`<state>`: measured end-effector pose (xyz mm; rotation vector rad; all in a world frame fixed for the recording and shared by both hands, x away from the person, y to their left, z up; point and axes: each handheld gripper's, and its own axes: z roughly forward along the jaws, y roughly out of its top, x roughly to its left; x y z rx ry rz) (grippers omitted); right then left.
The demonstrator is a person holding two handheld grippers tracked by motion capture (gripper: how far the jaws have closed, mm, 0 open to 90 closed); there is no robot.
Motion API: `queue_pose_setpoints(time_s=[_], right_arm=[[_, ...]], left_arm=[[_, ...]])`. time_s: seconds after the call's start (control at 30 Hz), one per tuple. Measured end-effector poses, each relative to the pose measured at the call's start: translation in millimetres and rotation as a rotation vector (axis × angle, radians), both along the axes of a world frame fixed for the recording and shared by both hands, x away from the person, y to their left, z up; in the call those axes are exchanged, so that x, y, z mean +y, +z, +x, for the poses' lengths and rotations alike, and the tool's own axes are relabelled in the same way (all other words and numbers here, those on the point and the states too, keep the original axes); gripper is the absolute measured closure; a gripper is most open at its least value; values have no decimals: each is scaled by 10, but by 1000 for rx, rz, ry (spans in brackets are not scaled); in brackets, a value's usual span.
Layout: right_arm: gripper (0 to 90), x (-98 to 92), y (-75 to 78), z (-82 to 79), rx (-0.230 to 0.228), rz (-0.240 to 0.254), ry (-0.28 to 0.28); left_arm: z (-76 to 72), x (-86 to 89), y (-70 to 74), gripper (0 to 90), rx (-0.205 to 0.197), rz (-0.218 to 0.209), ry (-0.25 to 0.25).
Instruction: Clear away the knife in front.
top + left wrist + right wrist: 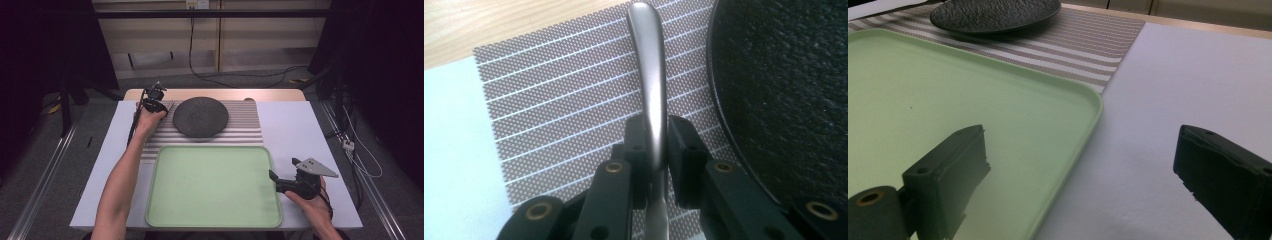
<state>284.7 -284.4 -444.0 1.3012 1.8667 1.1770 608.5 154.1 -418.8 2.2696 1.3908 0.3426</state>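
Note:
My left gripper [156, 103] is at the far left of the striped placemat [245, 131], just left of the dark round plate [201, 116]. In the left gripper view its jaws [657, 145] are shut on the handle of a silver metal utensil [650, 85], which points away over the placemat [564, 100] beside the plate [784, 90]. The utensil's working end is hidden below the jaws. My right gripper [283, 169] rests at the right edge of the empty green tray [215, 220], open, with nothing between its jaws [1083, 165].
The tray [908, 90] lies in front of the placemat [1088, 45] and plate [993, 14]. The white table top [300, 125] is bare to the right of the tray. A wooden strip [215, 93] runs along the far edge.

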Motion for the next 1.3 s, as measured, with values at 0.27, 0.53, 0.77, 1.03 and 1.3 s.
queue_pose_setpoints(time_s=[0.27,0.53,0.77,1.03,1.3], right_arm=[[69,7,4,-8,-3,-3,3],[69,10,11,-19,-6,-4,7],[69,18,14,-21,-8,-7,9],[69,23,9,-8,-6,-11,9],[69,19,13,-16,-7,-10,10]], left_arm=[[-81,-4,82,801,-16,-4,-25],[-209,30,96,801,-23,-7,-28],[-318,51,114,801,-26,-5,-55],[-429,40,152,801,-30,-14,-71],[-541,24,219,801,-46,-12,-97]])
